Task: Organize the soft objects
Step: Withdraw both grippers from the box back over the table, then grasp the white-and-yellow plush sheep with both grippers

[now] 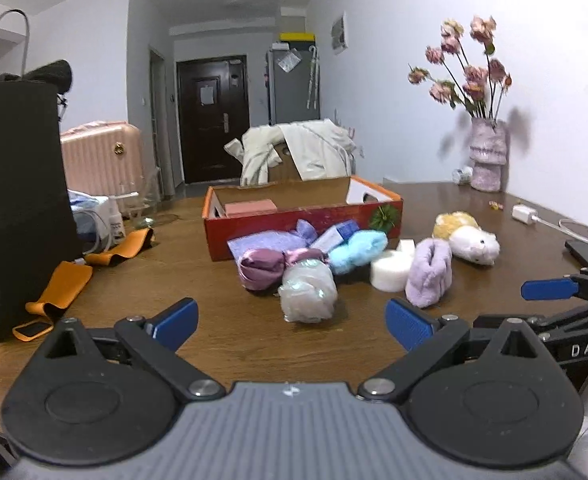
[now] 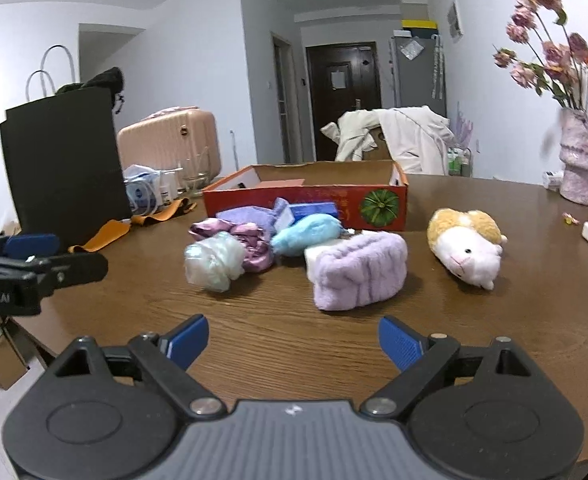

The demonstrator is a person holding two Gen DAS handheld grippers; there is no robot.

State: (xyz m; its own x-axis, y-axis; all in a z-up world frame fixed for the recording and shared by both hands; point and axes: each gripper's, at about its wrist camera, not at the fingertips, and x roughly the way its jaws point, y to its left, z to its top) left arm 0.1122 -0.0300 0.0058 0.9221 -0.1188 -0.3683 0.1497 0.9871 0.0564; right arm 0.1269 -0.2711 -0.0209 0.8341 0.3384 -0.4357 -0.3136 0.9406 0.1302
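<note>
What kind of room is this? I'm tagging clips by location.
Probably a lived-in apartment: a wooden dining table, a pink suitcase by the wall, an entrance door down the hallway, and a vase of dried flowers.

Dim, even indoor light; soft shadows; slight motion blur; strong fisheye bending, dark corners.

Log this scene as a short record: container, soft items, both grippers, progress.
container: red box, open, at the table's back
soft items: mesh pouf, lilac plush band, blue fluffy toy, hamster plush, all on the table in front of the box
left gripper: open, empty
right gripper: open, empty
progress: none of these boxed yet
</note>
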